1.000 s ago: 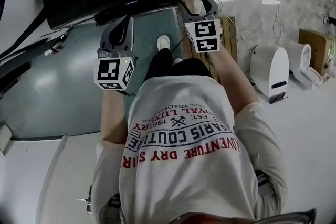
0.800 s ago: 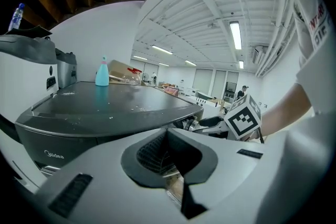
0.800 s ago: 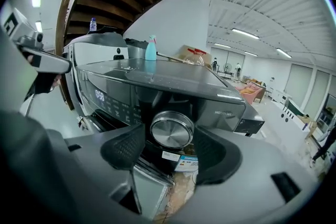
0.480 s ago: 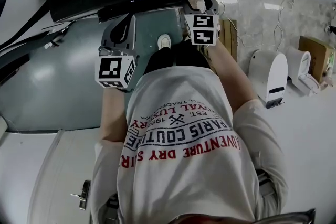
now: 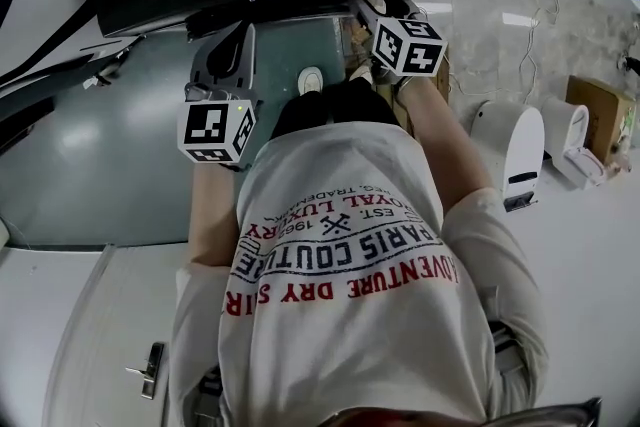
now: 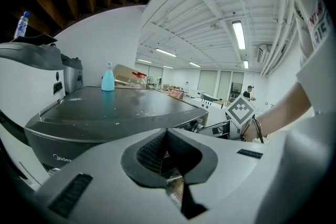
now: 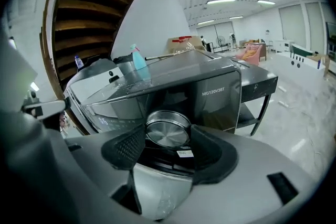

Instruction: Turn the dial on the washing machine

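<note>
A: Where's the dial [image 7: 168, 131]?

B: Lower centre of the right gripper view. It's on the front panel of the dark washing machine [image 7: 210, 89], just below the lid edge.

A: Which way does it point?

B: Its flat face looks straight out of the panel toward the camera, with the axis level. It's a short, squat cylinder, wider than deep.

A: What does it look like?

B: Round brushed silver metal with a raised rim and fine concentric sheen.

A: And the right gripper [image 7: 167, 140]?

B: Its pads clasp the dial's rim on both sides.

A: The left gripper [image 6: 167, 134]?

B: Its jaws are pressed together with nothing between them, held off the machine's front at the left of the head view. A blue bottle [image 6: 107, 77] stands on the lid, upper left.
</note>
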Available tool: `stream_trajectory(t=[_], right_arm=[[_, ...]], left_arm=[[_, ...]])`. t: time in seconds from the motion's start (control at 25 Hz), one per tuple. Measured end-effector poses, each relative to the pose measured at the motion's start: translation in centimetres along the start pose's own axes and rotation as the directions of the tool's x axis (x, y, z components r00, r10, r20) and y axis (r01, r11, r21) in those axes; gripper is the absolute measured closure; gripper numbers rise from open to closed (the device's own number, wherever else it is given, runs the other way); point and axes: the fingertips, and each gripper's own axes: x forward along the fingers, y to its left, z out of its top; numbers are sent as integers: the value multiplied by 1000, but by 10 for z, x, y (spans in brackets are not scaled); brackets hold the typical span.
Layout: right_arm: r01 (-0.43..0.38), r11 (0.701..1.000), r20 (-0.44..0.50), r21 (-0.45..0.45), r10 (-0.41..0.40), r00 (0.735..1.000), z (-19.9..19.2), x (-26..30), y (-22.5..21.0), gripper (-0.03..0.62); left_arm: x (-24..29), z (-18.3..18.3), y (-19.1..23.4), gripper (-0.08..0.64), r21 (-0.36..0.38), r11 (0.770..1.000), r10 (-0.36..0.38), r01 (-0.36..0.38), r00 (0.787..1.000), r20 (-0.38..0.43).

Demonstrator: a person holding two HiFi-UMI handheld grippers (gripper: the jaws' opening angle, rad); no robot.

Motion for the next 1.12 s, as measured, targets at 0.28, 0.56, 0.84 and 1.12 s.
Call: stream_trajectory(t=[0.28, 0.56, 0.84, 1.12], right_arm=[[19, 998, 33, -68, -17, 999, 2, -1, 0, 308], [173, 893, 173, -415, -109, 979, 9, -13, 17, 285], [333, 753, 273, -567, -210, 939, -1, 0, 11, 289], [295, 820, 268, -491, -181, 946, 0, -1, 12, 302]], left_arm=[[0, 2, -1, 543, -3, 1000, 17, -17, 1000, 11], [-8, -5, 3, 544, -16, 999, 41, -41, 999, 6], [-16, -18, 3, 545, -18, 998, 59, -60, 998, -20], [-20, -28, 5, 544, -13, 998, 62, -62, 997, -41]])
